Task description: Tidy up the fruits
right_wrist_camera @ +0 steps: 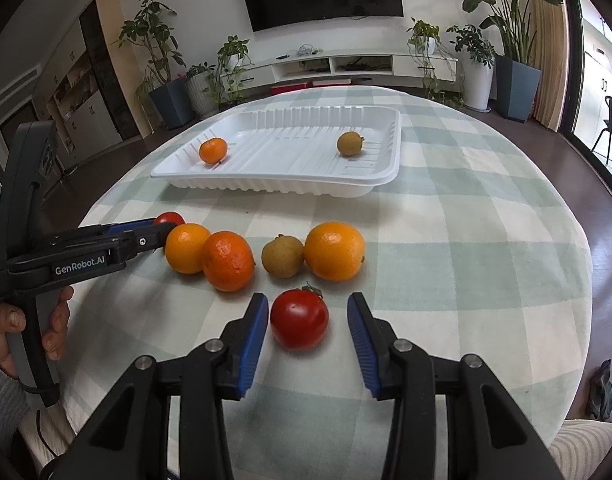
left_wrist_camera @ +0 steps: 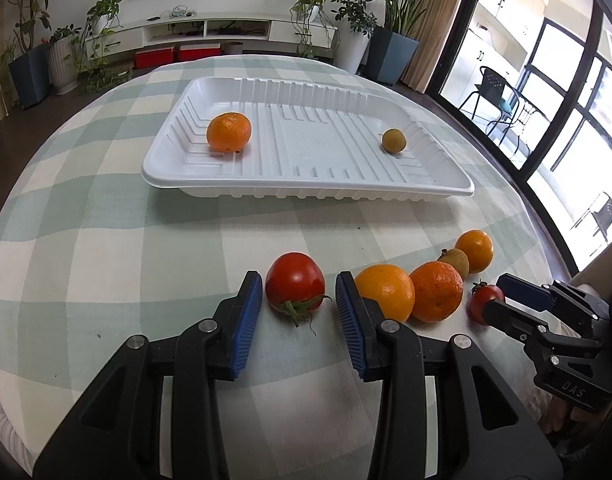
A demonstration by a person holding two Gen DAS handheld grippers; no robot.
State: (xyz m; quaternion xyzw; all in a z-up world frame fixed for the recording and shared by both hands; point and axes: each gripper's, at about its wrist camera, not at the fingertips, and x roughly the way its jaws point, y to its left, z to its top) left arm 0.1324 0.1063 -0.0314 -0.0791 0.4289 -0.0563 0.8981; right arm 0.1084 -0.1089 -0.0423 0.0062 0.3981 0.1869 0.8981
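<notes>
A white tray point(left_wrist_camera: 306, 186) point(right_wrist_camera: 273, 184) holds a tangerine point(left_wrist_camera: 229, 132) point(right_wrist_camera: 213, 150) at its left and a small brown-green fruit point(left_wrist_camera: 394, 141) point(right_wrist_camera: 349, 143) at its right. My left gripper point(left_wrist_camera: 298, 300) is open around a red tomato point(left_wrist_camera: 295, 282) on the cloth, not touching it. My right gripper point(right_wrist_camera: 308, 318) is open around a second red tomato point(right_wrist_camera: 299, 319) point(left_wrist_camera: 486, 303). In a row between them lie two oranges point(right_wrist_camera: 187, 248) point(right_wrist_camera: 334, 251), a tangerine point(right_wrist_camera: 228, 261) and a brown-green fruit point(right_wrist_camera: 282, 257).
The round table carries a green-and-white checked cloth point(left_wrist_camera: 105, 240) point(right_wrist_camera: 466, 240). The left gripper point(right_wrist_camera: 161, 234) shows from the side in the right wrist view. Potted plants, a TV shelf and a glass door stand beyond the table.
</notes>
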